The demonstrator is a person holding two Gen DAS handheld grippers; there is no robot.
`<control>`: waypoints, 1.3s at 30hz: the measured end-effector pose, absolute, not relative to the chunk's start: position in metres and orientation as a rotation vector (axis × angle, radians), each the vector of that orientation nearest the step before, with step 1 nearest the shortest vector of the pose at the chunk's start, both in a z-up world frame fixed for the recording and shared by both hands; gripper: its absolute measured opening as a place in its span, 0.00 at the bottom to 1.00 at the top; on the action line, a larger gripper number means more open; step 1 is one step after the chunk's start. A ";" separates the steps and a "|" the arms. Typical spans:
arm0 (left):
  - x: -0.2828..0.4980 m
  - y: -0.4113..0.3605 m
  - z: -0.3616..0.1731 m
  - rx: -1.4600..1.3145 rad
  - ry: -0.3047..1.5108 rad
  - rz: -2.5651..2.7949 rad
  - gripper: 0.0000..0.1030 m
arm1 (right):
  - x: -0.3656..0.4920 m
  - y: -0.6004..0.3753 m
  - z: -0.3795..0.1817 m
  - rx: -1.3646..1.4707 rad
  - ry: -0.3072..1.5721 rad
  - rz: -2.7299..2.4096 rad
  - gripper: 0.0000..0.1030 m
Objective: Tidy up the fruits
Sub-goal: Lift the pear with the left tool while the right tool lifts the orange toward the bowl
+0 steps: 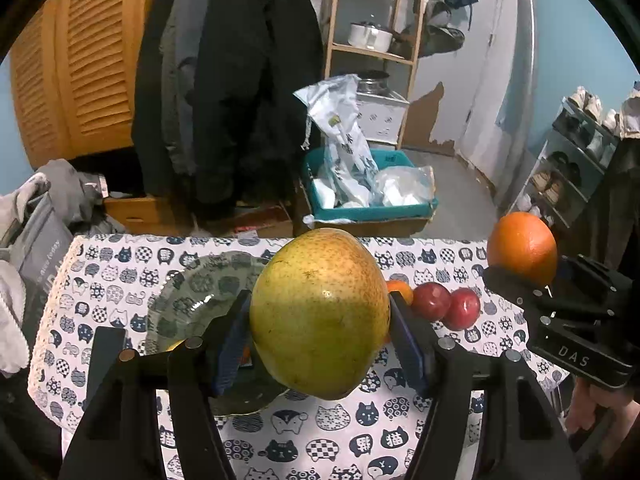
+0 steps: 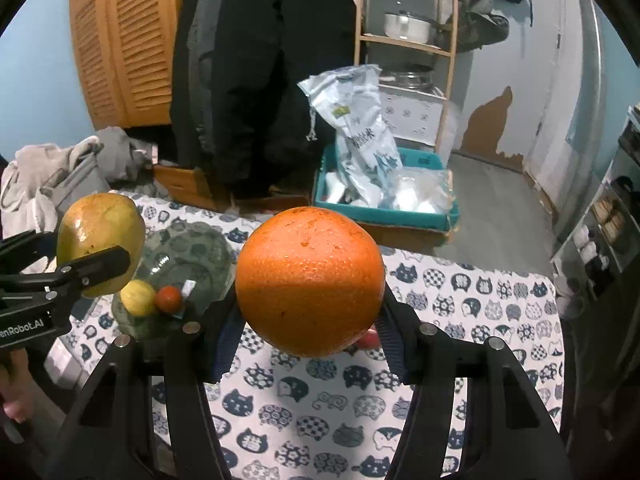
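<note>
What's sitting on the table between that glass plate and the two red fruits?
In the left wrist view, a small orange fruit lies between the glass plate and the two red fruits, right beside the nearer red one. The held pear hides the rest.

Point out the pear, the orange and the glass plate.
pear (image 1: 320,312): left wrist view, middle of its skin.
orange (image 2: 310,280): right wrist view, middle of its peel.
glass plate (image 1: 188,300): left wrist view, bare inner surface.
</note>
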State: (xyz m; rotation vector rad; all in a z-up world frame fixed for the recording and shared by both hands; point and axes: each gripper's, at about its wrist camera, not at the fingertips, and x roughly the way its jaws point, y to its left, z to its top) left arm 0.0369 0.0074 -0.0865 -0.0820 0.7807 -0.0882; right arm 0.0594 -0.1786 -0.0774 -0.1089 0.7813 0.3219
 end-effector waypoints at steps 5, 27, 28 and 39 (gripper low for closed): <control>0.034 0.023 -0.082 -0.093 0.766 -0.061 0.65 | 0.062 -0.165 -0.072 -0.109 0.771 0.343 0.58; 0.034 0.095 -0.090 -0.136 0.773 0.062 0.65 | 0.091 -0.091 -0.071 -0.116 0.786 0.439 0.58; 0.035 0.098 -0.092 -0.138 0.777 0.067 0.65 | 0.093 -0.089 -0.072 -0.116 0.789 0.441 0.58; 0.063 0.132 -0.130 -0.140 0.865 0.125 0.65 | 0.127 -0.045 -0.112 -0.126 0.884 0.479 0.58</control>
